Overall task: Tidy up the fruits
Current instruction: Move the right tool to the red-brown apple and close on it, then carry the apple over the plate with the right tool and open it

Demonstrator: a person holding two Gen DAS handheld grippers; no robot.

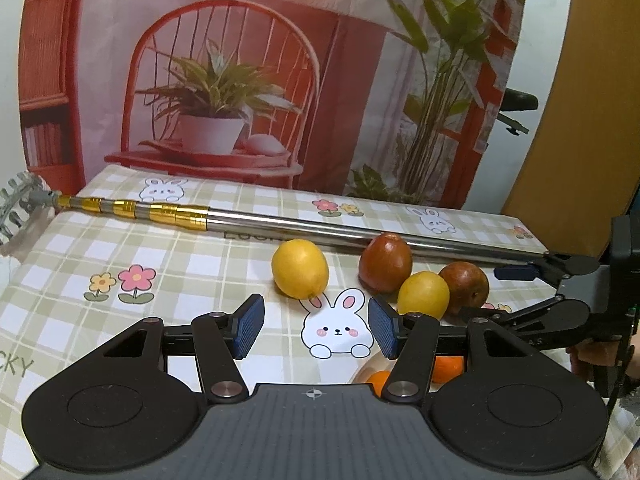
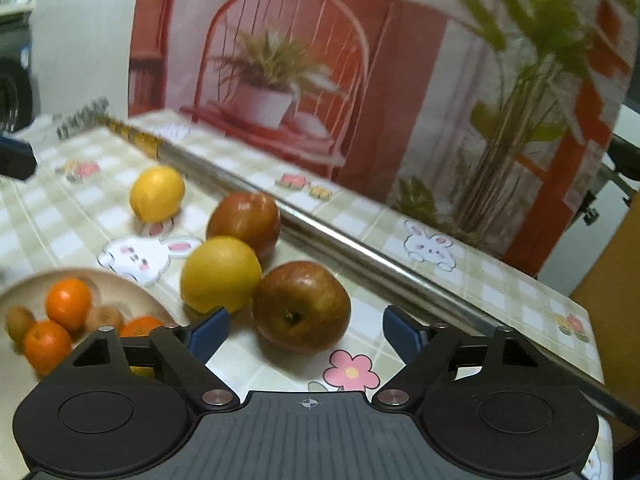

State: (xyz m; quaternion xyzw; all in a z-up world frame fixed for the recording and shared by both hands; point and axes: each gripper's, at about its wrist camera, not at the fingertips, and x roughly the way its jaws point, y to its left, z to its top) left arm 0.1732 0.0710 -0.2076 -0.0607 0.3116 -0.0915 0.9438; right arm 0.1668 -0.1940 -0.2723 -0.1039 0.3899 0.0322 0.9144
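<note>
A: Where does the fruit sit on the table (image 1: 168, 264)?

B: Toward the far edge, just in front of a metal pole (image 1: 320, 226) that lies along that edge. A lone lemon (image 1: 300, 269) is set off to the left side. Right of it three pieces bunch together: a far red-brown apple (image 1: 385, 263) against the pole, a second lemon (image 1: 423, 294) in front of it, and a near apple (image 2: 301, 306) touching that lemon.

A: And the bowl?

B: A pale bowl (image 2: 132, 288) sits near the front edge, left of the bunch in the right wrist view. It holds several oranges (image 2: 68, 304) and small brownish-green fruits (image 2: 105, 318); that view is blurred, so I cannot name those.

A: The left tongs?

B: The left tongs (image 1: 316, 326) have their blue pads parted with nothing between them, only the tablecloth's printed rabbit (image 1: 338, 330) showing in the gap. They hover short of the lone lemon.

A: The right tongs?

B: The right tongs (image 2: 306, 330) stand apart too, with the near apple just ahead of the gap. The pads do not press on it. The left pad (image 2: 208, 330) sits in front of the second lemon; I cannot tell whether it touches.
</note>
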